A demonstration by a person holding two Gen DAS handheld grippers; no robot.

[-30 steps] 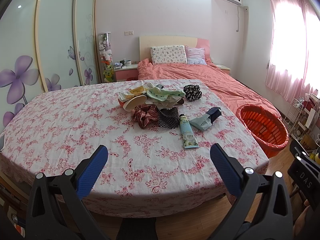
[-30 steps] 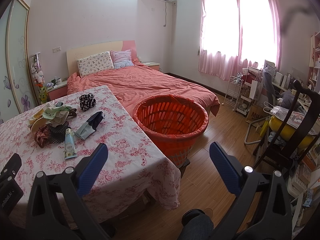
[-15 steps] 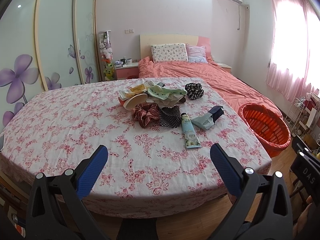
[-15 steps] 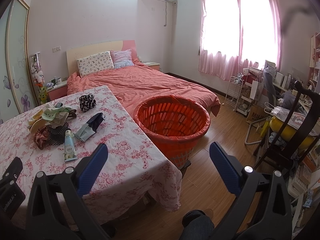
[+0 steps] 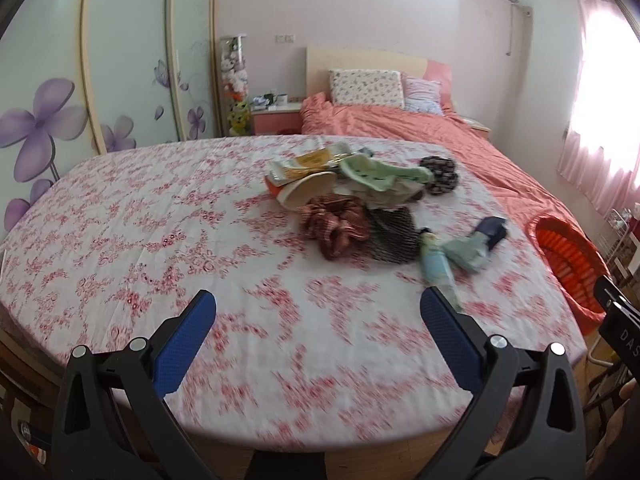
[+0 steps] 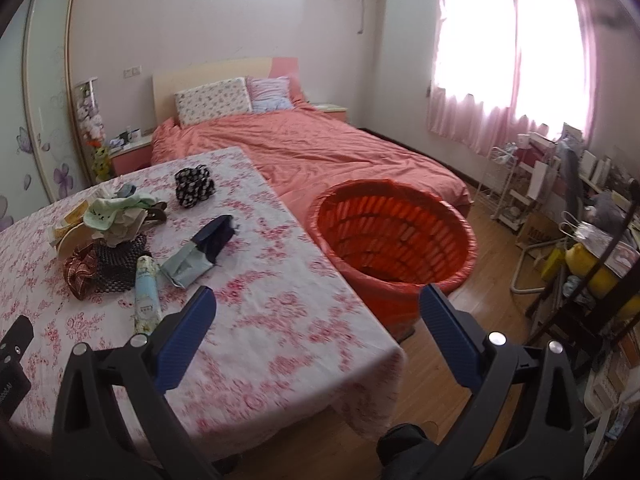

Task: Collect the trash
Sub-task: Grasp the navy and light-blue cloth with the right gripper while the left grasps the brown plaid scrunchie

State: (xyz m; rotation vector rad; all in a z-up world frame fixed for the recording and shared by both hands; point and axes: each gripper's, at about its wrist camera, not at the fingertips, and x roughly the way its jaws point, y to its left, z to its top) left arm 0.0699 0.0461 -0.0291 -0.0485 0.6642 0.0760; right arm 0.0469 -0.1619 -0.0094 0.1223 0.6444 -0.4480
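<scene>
A pile of litter lies on the floral tablecloth (image 5: 140,220): a pale green tube (image 5: 438,266) (image 6: 146,294), a crumpled grey-blue packet (image 5: 474,242) (image 6: 200,250), a red checked scrunchie (image 5: 334,226), a dark mesh piece (image 5: 394,236), a paper cup (image 5: 306,194), green cloth (image 5: 380,174) and a black dotted pouch (image 6: 194,186). An orange basket (image 6: 394,236) (image 5: 568,256) stands on the floor past the table's right edge. My left gripper (image 5: 318,312) is open above the near tablecloth, short of the pile. My right gripper (image 6: 318,306) is open over the table's corner, beside the basket.
A bed with a salmon cover (image 6: 320,148) lies behind the table. A wardrobe with purple flowers (image 5: 44,124) fills the left wall. A dark chair (image 6: 592,280), a wire rack (image 6: 508,184) and clutter crowd the right side. Wooden floor (image 6: 488,280) shows around the basket.
Both grippers have moved forward toward the table; the pile and the basket look larger and nearer. Their jaws stay spread as before.
</scene>
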